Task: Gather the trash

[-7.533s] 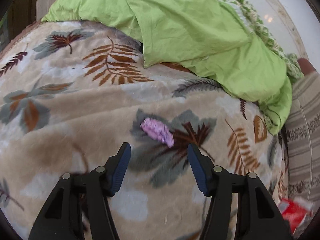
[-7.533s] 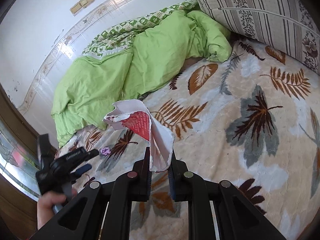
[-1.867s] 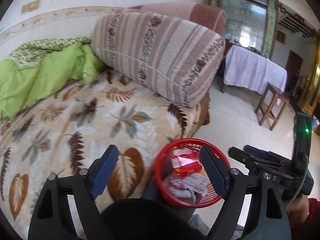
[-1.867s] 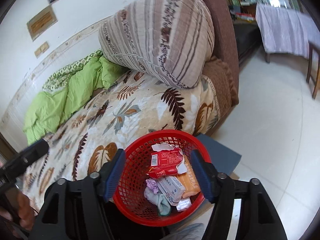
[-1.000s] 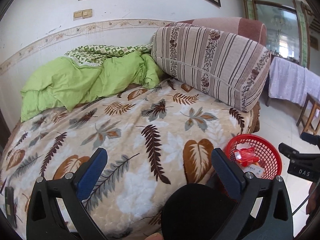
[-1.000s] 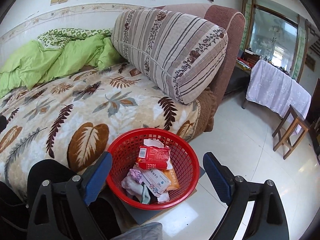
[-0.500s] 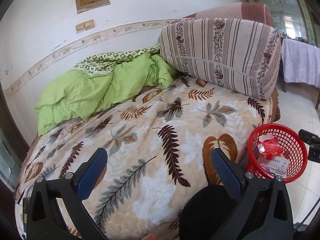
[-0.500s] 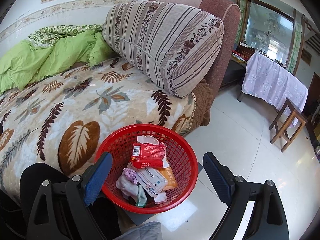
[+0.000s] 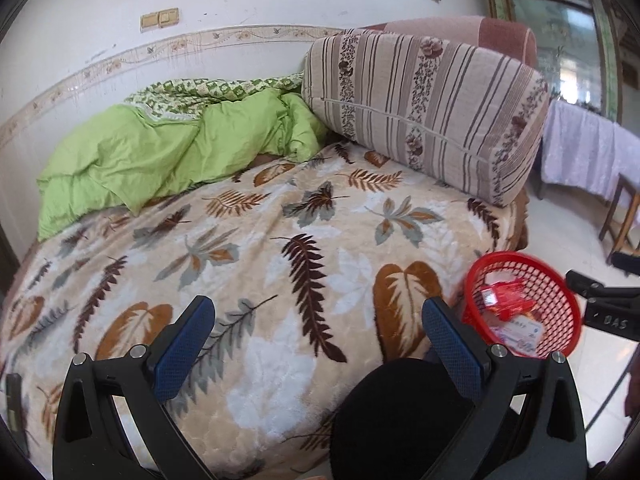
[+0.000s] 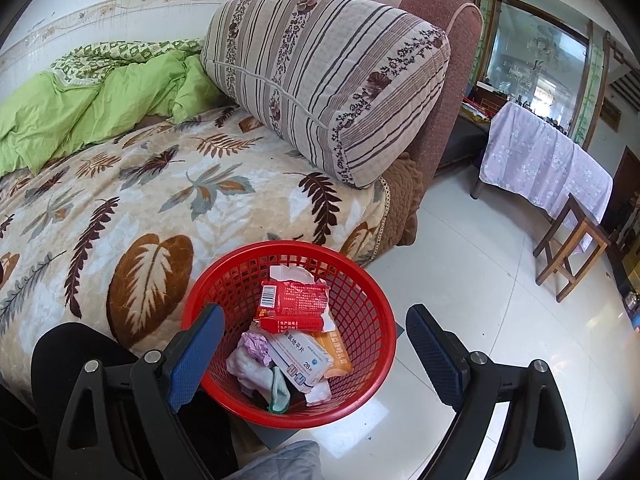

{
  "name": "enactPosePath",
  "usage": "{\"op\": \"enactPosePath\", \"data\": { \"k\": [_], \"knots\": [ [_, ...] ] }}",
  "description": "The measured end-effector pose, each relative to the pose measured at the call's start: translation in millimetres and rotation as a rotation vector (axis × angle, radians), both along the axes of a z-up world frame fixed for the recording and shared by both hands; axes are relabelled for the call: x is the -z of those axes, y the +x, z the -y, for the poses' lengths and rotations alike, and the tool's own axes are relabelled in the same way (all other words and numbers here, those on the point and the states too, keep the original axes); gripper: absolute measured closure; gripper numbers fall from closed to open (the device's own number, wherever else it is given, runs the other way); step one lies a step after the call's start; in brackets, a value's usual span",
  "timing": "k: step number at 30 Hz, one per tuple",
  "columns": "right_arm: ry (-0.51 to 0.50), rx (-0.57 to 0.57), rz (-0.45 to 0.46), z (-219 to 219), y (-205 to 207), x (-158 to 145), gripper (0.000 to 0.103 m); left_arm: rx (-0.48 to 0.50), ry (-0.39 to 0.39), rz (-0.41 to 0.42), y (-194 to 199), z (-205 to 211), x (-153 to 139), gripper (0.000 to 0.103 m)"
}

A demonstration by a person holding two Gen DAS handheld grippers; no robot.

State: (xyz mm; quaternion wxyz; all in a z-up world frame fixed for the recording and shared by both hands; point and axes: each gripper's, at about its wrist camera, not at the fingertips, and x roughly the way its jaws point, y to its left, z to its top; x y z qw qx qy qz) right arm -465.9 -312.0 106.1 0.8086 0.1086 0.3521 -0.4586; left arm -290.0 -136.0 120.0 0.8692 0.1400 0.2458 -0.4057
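Bedroom setting: bed covered by a leaf-print blanket (image 9: 280, 240), white tiled floor (image 10: 480, 280) alongside.

Left gripper (image 9: 318, 330): jaws wide apart, nothing between them. Ahead of its fingertips lies bare blanket. Far beyond, a crumpled green duvet (image 9: 160, 152) against the wall; ahead and to the right, a striped bolster pillow (image 9: 432, 112) leaning on a maroon headboard (image 10: 440, 92). A dark rounded shape (image 9: 400, 412), not identifiable, blocks the lower part of the view just under the right finger.

Red mesh basket (image 10: 360, 320): stands on the floor, touching or just beside the bed edge, to the right of the left gripper's right finger.

Right gripper (image 10: 316, 340): jaws wide apart, empty, held over the basket; the left finger overlaps the basket's near-left rim in this view.

Basket contents, seen between the right gripper's fingers:
- red wrapper with barcode (image 10: 296, 296), on top, far side
- white-blue medicine box (image 10: 300, 354)
- orange packet (image 10: 336, 354), right of the box
- purple crumpled scrap (image 10: 256, 346), left of the box
- pale tissue wads underneath

Beyond the right finger: a table under a lilac cloth (image 10: 544, 164) and a wooden stool (image 10: 572, 240), well apart from the basket.
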Motion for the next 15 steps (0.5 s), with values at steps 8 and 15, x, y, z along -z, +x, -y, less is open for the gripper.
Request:
{"op": "enactPosePath", "data": {
  "k": [8,15],
  "knots": [
    [-0.003,-0.005,-0.012,-5.3,2.6,0.8,0.009,-0.065,0.015,0.037,2.6,-6.2,1.5,0.000],
    [-0.009,-0.008,-0.018,-8.5,3.2,0.9,0.009,-0.072,0.022,0.049,1.2,-7.9,1.6,0.000]
  ]
}}
